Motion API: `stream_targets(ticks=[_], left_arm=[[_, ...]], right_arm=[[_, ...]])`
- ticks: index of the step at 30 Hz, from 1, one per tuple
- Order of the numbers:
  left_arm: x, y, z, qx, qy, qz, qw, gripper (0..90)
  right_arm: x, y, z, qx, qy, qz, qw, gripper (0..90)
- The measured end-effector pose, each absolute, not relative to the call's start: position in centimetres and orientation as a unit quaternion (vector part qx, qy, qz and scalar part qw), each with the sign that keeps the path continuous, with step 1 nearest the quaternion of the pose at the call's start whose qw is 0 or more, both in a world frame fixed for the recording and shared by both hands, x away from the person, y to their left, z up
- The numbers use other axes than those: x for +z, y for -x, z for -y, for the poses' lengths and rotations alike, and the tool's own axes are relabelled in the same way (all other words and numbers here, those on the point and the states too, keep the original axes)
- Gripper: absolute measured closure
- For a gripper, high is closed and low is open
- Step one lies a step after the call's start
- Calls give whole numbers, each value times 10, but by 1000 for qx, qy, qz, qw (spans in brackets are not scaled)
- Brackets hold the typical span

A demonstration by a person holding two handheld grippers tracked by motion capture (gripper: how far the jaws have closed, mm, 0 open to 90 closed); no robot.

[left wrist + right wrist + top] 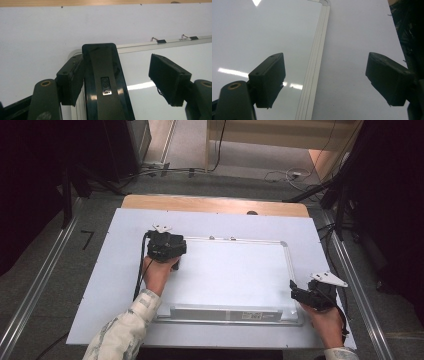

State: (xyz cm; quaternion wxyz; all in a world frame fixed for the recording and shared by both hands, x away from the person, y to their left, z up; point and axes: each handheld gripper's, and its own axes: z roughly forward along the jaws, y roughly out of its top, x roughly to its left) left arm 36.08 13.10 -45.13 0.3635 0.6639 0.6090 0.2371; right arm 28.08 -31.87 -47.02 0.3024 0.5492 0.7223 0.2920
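A framed whiteboard [235, 270] lies flat on a white sheet [107, 285] that covers the table. My left gripper [166, 246] hovers at the board's far left corner. In the left gripper view a slim glossy black device [105, 75], with a small port and two round marks on its face, stands between the jaws of the left gripper [116, 67]. The device rests against the left pad [71, 80]; the right pad [167, 77] stands well clear of it, so the gripper is open. My right gripper [310, 295] is open over the board's right frame rail [315, 65], nothing between its pads.
Two small metal clips [160, 41] sit on the board's far frame edge. A grey pen tray [225, 312] runs along the board's near edge. A strip of wooden tabletop [215, 204] shows beyond the sheet. Metal floor rails [40, 285] flank the table, with cables behind.
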Motion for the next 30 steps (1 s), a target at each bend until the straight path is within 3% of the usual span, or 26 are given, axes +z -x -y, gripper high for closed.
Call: stream_targets(ticks=[10, 30], left_arm=[[-447, -356, -131, 237, -662, -604, 375, 239], [-443, -338, -145, 243, -655, -598, 392, 239]], right_arm=[[-470, -279, 320, 290, -551, -721, 303, 148], [-470, -273, 327, 289, -560, -713, 308, 148]])
